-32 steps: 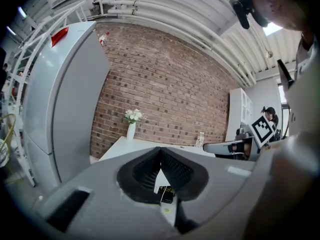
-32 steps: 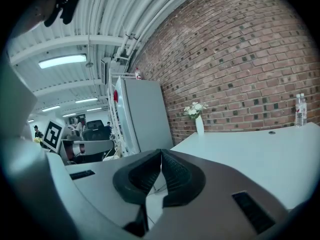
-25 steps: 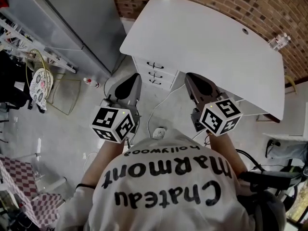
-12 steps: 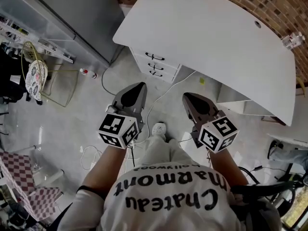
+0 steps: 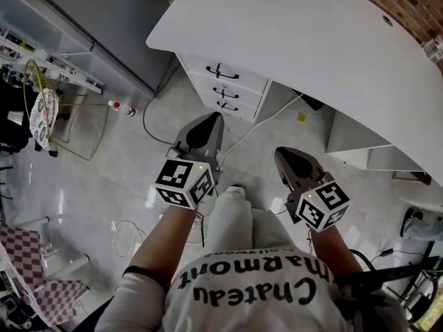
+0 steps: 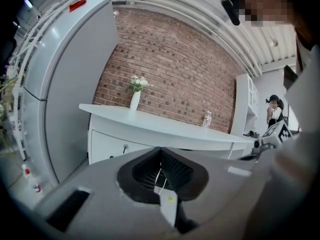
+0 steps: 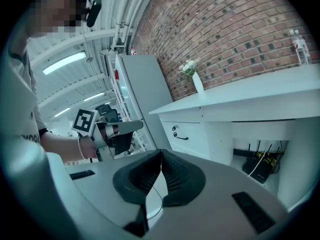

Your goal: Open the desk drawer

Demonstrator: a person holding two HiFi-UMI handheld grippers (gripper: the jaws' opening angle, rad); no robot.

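"Two grippers, one in each hand. How do they stand?"

"Both are pressed together with nothing between the jaws. The left gripper (image 5: 211,122) shows its dark ribbed pads meeting in its own view, and the right gripper (image 5: 282,154) shows the same in its own."

"Where is the drawer?"

"Under the white bench (image 5: 297,47), at its left end in the head view, there is a white drawer unit (image 5: 232,101) with three drawers, one above the other. The top drawer (image 5: 239,78) has a dark curved handle (image 5: 223,71). All three fronts sit flush, so they are closed."

"Is either gripper touching it?"

"No. Both hang over the grey floor (image 5: 104,164), well apart from the unit. The left gripper points up the picture towards the drawers and is the nearer one. The right gripper is off to the side, below the open knee space of the bench."

"What else is around?"

"A white cable (image 5: 257,125) runs across the floor from under the bench towards the person's legs. On the bench top, against the brick wall (image 6: 170,69), stand a white vase of flowers (image 6: 135,99) and a clear water bottle (image 6: 207,119). A tall grey refrigerator (image 6: 65,84) stands just beside the bench's drawer end, and a small red-capped bottle (image 5: 119,107) stands on the floor near it."
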